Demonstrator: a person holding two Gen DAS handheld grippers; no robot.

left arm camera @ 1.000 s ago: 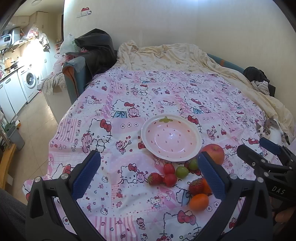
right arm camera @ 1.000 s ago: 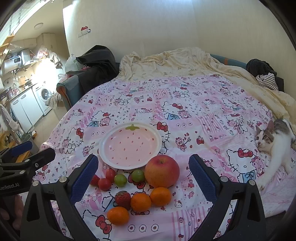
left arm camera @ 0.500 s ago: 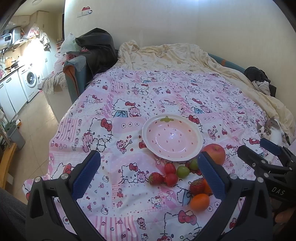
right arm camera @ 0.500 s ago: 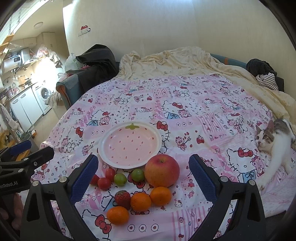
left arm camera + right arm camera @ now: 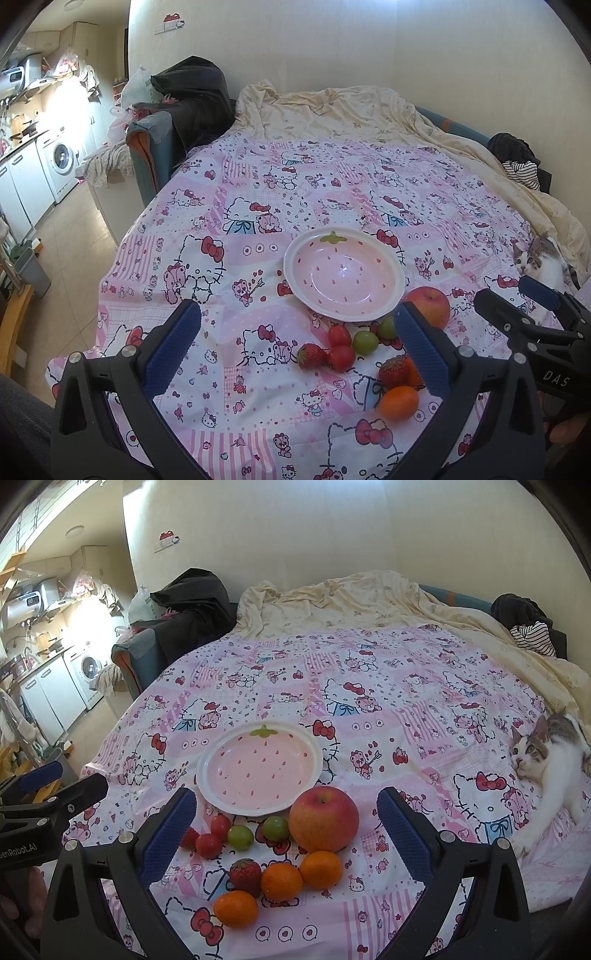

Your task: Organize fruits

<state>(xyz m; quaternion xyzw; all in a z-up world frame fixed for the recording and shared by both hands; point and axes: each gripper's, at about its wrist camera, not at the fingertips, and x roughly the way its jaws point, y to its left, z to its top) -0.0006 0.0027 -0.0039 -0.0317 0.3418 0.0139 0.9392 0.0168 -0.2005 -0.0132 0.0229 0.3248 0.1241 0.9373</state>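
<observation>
Left wrist view: the left gripper (image 5: pixel 295 347) hung wide open and empty over the printed cotton bedsheet (image 5: pixel 258 199), the glossy strawberry-shaped plate (image 5: pixel 344 277) bare.

Right wrist view: the right gripper (image 5: pixel 286 832) gaped empty around the round apple (image 5: pixel 323 819); 3 dimpled tangerines (image 5: pixel 281 881) clustered just below it.

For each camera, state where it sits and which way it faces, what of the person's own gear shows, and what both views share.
Left wrist: on the left tool, looking forward and down over the bedspread at the plate; its open blue fingers frame the view, the right tool at right.
Right wrist: on the right tool, facing the apple and oranges; the left tool shows at left.
Shared: plate, apple, fruit cluster, cat.
</observation>
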